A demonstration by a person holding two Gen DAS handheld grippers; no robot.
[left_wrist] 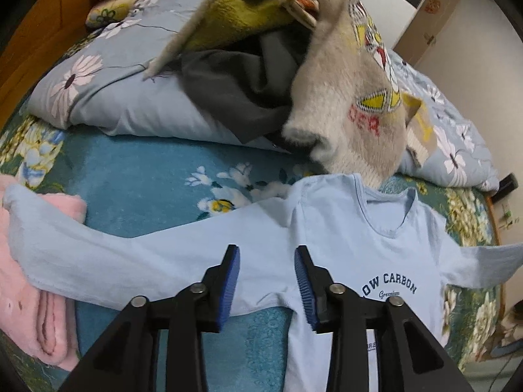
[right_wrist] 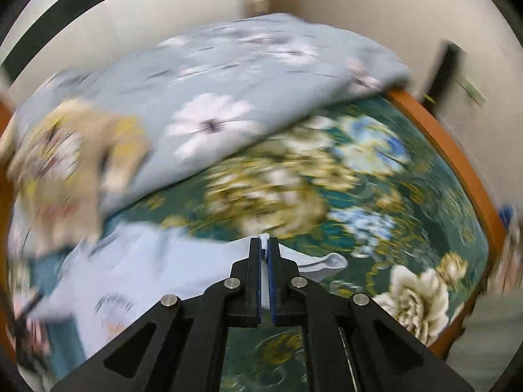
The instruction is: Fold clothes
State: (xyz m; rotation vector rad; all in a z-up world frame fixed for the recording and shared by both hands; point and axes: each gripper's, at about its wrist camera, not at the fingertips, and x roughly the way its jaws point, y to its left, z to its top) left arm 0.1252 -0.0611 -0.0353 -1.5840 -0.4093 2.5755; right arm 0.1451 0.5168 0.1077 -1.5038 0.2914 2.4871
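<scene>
A light blue long-sleeved shirt (left_wrist: pixel 343 245) printed "LOW CARBON" lies face up on the bed, collar toward the far side, its left sleeve (left_wrist: pixel 81 251) stretched out over a folded pink garment (left_wrist: pixel 29 294). My left gripper (left_wrist: pixel 267 254) hovers open just above the shirt's armpit area, nothing between its blue pads. In the blurred right wrist view, my right gripper (right_wrist: pixel 264 241) is shut on the shirt's right sleeve (right_wrist: pixel 313 261), with pale blue cloth showing between the pads. The shirt's body (right_wrist: pixel 130 277) spreads to the left of it.
A heap of clothes sits behind the shirt: a fuzzy beige sweater (left_wrist: pixel 346 98), grey garments (left_wrist: pixel 235 78) and a yellow-green one. A grey-blue flowered quilt (right_wrist: pixel 212 104) lies along the far side. The bed's wooden edge (right_wrist: pixel 457 170) runs at the right, beside a wall.
</scene>
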